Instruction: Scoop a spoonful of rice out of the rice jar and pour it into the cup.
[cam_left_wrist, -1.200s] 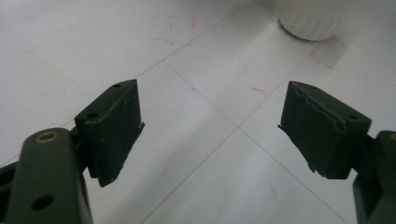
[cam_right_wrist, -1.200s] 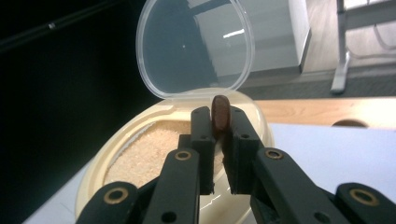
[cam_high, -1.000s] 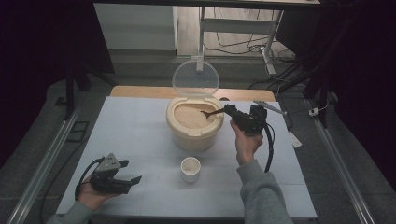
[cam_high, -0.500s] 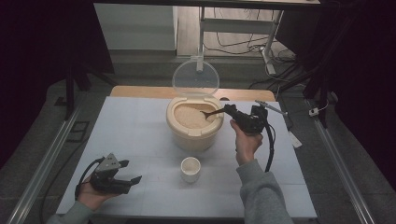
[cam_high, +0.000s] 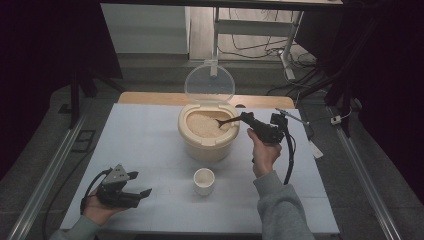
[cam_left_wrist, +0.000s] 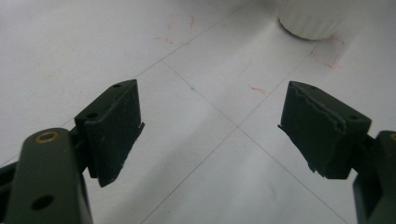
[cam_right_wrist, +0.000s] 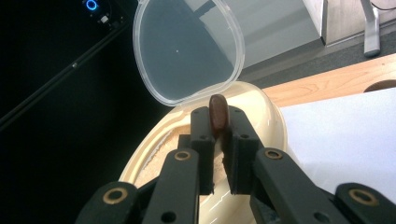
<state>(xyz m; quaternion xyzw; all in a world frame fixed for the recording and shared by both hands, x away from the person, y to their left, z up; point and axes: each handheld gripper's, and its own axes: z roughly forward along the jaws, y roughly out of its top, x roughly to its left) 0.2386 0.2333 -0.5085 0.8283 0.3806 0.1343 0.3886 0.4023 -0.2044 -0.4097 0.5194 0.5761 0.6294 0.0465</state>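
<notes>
The right gripper (cam_high: 248, 119) is clamping a dark brown spoon (cam_high: 228, 121) between its jaws and holding it out over the open mouth of a cream-coloured rice container (cam_high: 208, 132). In the right gripper view the gripper (cam_right_wrist: 218, 135) has its jaws pressed together on the spoon's handle (cam_right_wrist: 217, 112), which is standing edge-on between them and sticking up just past their tips. In the high view the spoon's bowl end is lying on or just above the pale rice (cam_high: 202, 125) that fills the container; whether it is actually touching the grains cannot be told. The person's right hand (cam_high: 263, 152) is gripping the tool from just to the right of the container, with a black cable (cam_high: 289, 155) looping down beside the wrist.

The container's clear round lid (cam_high: 209, 84) is standing open and upright at the far rim of the container; it also shows in the right gripper view (cam_right_wrist: 187, 46), rising behind the jaws. A small white cup (cam_high: 204, 181) is sitting on the table (cam_high: 140, 135) just in front of the container, apart from it.

Well to the left of the container and nearer the person, the left gripper (cam_high: 137, 185) is resting low at the table in the left hand (cam_high: 100, 210), its jaws spread wide with nothing between them. In the left gripper view the gripper (cam_left_wrist: 210, 135) is looking across bare table with thin lines and small red marks, and the cup's base (cam_left_wrist: 310, 21) is showing at the top edge.
</notes>
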